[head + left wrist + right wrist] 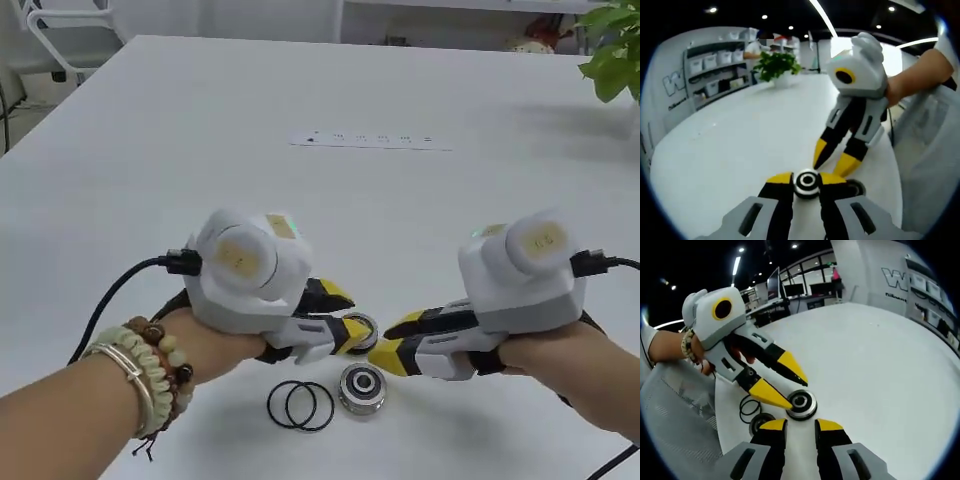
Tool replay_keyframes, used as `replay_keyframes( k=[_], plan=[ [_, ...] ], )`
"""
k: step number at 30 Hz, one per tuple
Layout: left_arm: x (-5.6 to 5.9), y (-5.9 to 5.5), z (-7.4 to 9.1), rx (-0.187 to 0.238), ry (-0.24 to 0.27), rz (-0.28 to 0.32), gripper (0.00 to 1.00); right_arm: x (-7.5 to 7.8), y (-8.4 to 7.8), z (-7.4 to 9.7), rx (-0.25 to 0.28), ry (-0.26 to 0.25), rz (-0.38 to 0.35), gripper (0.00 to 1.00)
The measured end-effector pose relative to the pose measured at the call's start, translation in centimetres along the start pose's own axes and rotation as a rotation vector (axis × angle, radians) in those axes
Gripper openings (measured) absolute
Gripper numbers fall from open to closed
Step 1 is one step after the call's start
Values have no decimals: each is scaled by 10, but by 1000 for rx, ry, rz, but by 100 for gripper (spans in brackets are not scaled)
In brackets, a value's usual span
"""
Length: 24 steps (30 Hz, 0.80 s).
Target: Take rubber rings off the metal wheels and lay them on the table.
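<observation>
Two black rings (300, 405) lie flat on the worktop (200, 150), overlapping, just beside a loose wheel (361, 388). Above them the left gripper (352, 318) has its fingers closed on a wheel (361, 328), held low (resting on the worktop or just clear of it, I cannot tell). To the right, the right gripper (381, 341) points at that wheel with its fingers a narrow way apart, holding nothing. The wheel looks like solid metal: stiff, smooth and probably heavy for its size, so it wants a firm pinch across its faces. Any ring on it should be soft, stretchy and grippy. It is best caught at the rim's edge with one fingertip and rolled off sideways.
</observation>
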<state>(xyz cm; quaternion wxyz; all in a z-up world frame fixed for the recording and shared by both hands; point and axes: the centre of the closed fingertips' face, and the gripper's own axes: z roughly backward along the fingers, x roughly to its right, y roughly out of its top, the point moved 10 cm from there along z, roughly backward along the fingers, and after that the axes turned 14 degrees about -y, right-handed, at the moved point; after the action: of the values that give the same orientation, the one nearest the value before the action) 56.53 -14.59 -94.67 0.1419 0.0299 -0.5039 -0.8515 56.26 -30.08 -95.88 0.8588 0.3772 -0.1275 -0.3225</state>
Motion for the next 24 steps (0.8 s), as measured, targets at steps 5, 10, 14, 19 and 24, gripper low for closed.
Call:
replay_keyframes(
  k=[5, 10, 14, 19, 24],
  plan=[
    [1, -5, -5, -21, 11, 17, 18, -1, 1, 0, 8, -7, 6, 20],
    [2, -7, -5, 1, 4, 61, 16, -1, 1, -1, 26, -11, 1, 21],
    [2, -8, -4, 5, 2, 61, 15, -4, 1, -3, 41, -15, 29, 22],
    [4, -9, -3, 6, -8, 59, 15, -4, 2, -4, 62, -12, 24, 22],
    [4, -9, -4, 8, -9, 59, 15, -5, 0, -4, 68, -7, 54, 20]
  ],
)
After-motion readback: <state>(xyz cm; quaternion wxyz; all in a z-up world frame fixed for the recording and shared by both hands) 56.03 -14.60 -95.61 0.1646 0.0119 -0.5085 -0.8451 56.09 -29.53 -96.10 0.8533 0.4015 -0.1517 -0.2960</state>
